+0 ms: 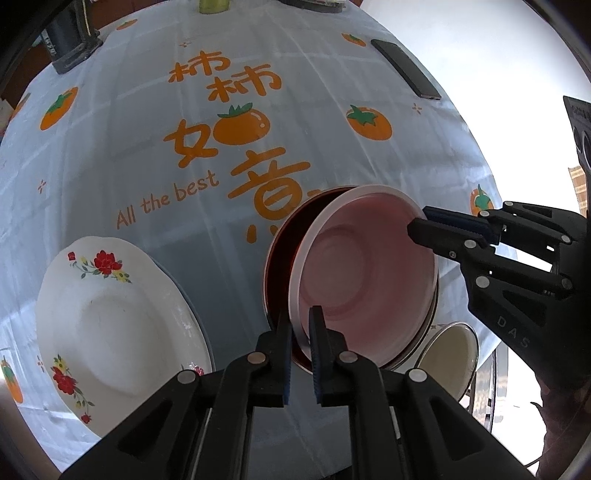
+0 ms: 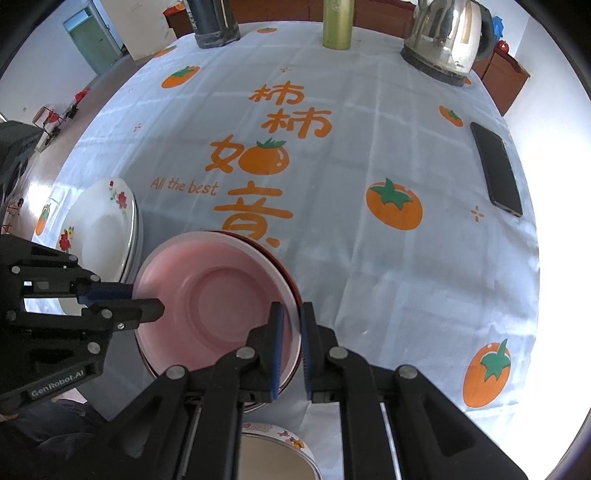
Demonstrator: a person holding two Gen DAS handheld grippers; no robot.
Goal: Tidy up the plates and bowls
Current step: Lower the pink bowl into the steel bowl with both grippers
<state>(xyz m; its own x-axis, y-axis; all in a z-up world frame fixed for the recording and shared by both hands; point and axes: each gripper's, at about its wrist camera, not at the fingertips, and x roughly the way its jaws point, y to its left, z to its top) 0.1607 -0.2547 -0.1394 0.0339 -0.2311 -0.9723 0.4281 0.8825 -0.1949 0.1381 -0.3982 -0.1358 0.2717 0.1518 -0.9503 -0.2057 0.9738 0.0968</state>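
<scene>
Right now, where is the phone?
The phone lies flat on the tablecloth near the table's right edge, beyond the pink bowl, nearer than the kettle.

Smooth matt pink plastic bowl (image 1: 364, 273), glossy white ceramic plate (image 1: 110, 325), creased printed tablecloth (image 2: 369, 147), shiny metal kettle (image 2: 445, 35)

I note a pale tablecloth (image 2: 369, 147) printed with orange persimmons and the words "All the best" across the frame centre. A black phone (image 2: 496, 168) lies flat at right. Along the top edge I see a steel kettle (image 2: 443, 33) at upper right, a green bottle (image 2: 337, 24) at centre, and a dark container (image 2: 216, 22) left of it.
</scene>
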